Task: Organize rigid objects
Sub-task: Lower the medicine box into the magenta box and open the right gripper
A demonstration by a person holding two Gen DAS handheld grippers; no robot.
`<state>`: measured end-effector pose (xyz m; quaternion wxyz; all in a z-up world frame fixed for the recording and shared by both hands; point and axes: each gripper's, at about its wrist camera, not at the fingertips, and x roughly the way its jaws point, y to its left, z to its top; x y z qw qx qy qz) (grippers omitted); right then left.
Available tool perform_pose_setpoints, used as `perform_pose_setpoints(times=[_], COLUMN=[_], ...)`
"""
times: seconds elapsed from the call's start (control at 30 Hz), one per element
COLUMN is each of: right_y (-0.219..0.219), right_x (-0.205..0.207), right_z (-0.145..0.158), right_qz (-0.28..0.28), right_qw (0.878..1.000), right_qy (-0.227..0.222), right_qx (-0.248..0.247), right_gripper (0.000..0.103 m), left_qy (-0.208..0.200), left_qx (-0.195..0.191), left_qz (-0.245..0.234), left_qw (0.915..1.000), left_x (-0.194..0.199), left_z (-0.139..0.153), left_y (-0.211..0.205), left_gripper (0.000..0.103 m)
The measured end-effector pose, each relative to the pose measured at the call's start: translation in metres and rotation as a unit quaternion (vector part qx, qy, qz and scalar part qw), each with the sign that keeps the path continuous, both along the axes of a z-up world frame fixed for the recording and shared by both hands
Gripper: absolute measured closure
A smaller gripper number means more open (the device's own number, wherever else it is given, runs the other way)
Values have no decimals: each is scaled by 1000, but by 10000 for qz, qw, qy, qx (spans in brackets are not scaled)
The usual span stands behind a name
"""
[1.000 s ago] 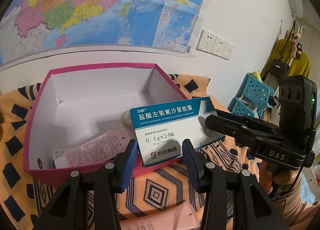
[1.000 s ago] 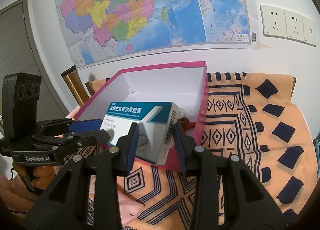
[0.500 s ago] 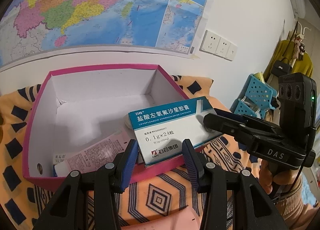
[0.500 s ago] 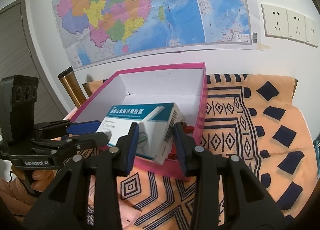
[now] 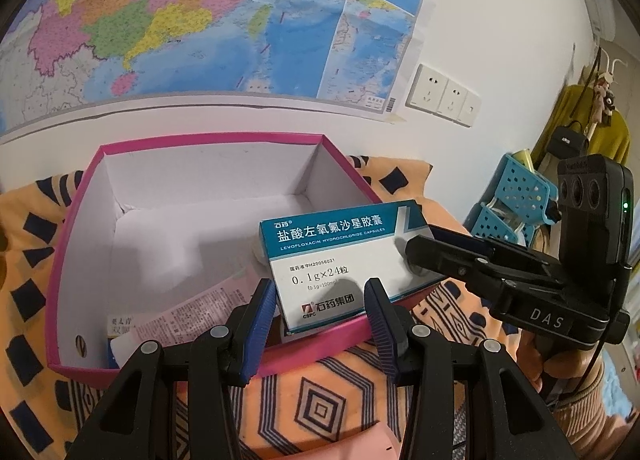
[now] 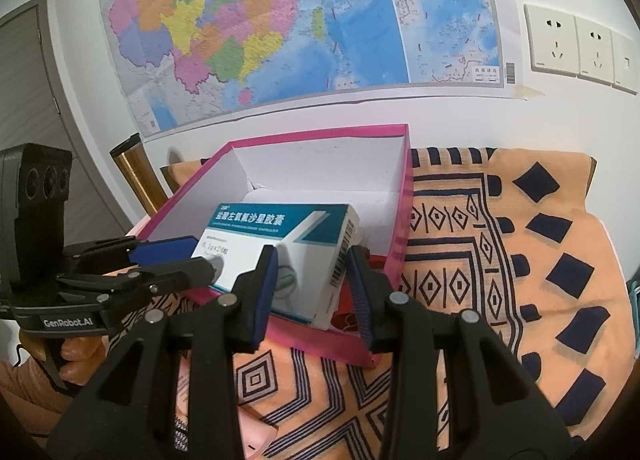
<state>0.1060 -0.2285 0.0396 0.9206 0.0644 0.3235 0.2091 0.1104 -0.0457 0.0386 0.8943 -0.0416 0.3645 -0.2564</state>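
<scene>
A blue-and-white medicine box [image 5: 340,256] is held over the near right corner of an open pink storage box [image 5: 200,139]. My left gripper [image 5: 322,314] is shut on its short near end. My right gripper [image 6: 310,278] is shut on its other end, and it also shows in the left wrist view [image 5: 436,250]. The medicine box [image 6: 280,240] hangs above the pink box [image 6: 394,227]. A pink-labelled tube [image 5: 188,316] lies inside the pink box at its near left.
An orange patterned cloth [image 6: 500,260] covers the surface. A pink flat packet [image 5: 360,442] lies on it in front of the pink box. A gold tumbler [image 6: 138,171] stands at the left. A blue basket [image 5: 516,195] sits at the right. A map covers the wall.
Both grippers have carried the medicine box forward and slightly left, further over the pink box. The grip on it has not changed.
</scene>
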Motion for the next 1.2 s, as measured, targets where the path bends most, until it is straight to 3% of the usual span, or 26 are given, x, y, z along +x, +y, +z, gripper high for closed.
perform_pose_setpoints(times=[1.2], right_y=[14], right_x=[12], right_z=[-12], right_qz=[-125], right_qw=[9991], right_qy=[257], right_qx=[-317], right_gripper=[60], left_qy=[399], left_qx=[198], left_qz=[159], left_qw=[9989], left_x=[26], left_z=[-24], left_y=[-2], left_gripper=[57])
